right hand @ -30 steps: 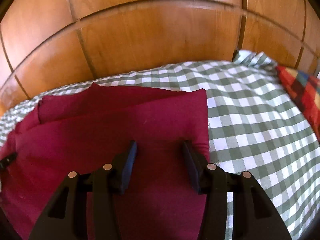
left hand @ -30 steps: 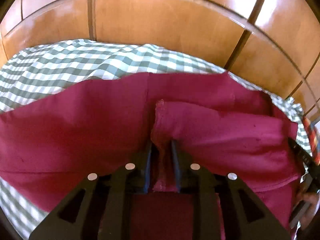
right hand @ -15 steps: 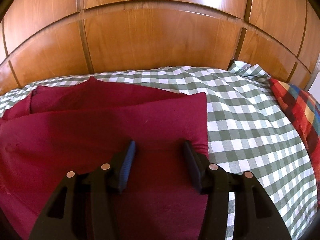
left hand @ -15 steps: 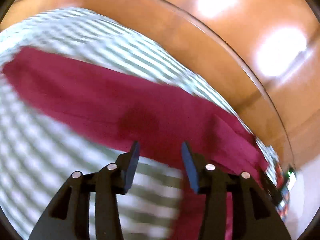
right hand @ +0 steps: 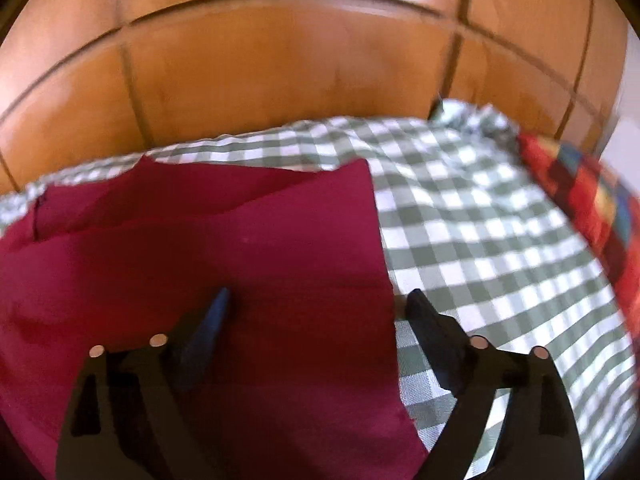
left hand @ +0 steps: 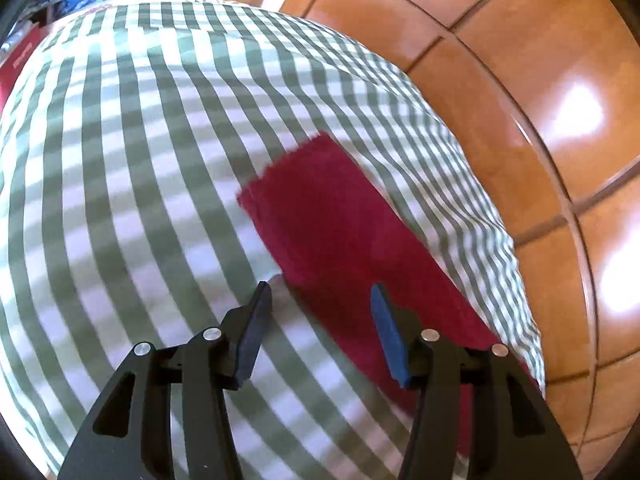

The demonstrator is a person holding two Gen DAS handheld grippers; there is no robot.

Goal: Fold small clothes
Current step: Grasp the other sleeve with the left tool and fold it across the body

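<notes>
A bed spread with a green-and-white checked cover fills both views, backed by a polished wooden headboard, with a multicoloured plaid pillow at its right end. On the cover lies the task's piece, a dark red garment, apparently trousers, doubled over itself: in the right wrist view one layer rests on another with a clean side edge, while the left wrist view shows a long narrow end of the garment stretched flat toward the headboard side.

The first lengthwise fold looks done; the long strip appears not yet folded across, so at least one more fold seems to be left.

The right gripper hovers over the garment's near right edge, its jaws having just swung wide, one finger above the cloth and the other above the cover, pressing on nothing. The left gripper stands partly open above the strip's near edge, jaws having just been opening, nothing held between them; the cloth lies below, apart from the pads.
</notes>
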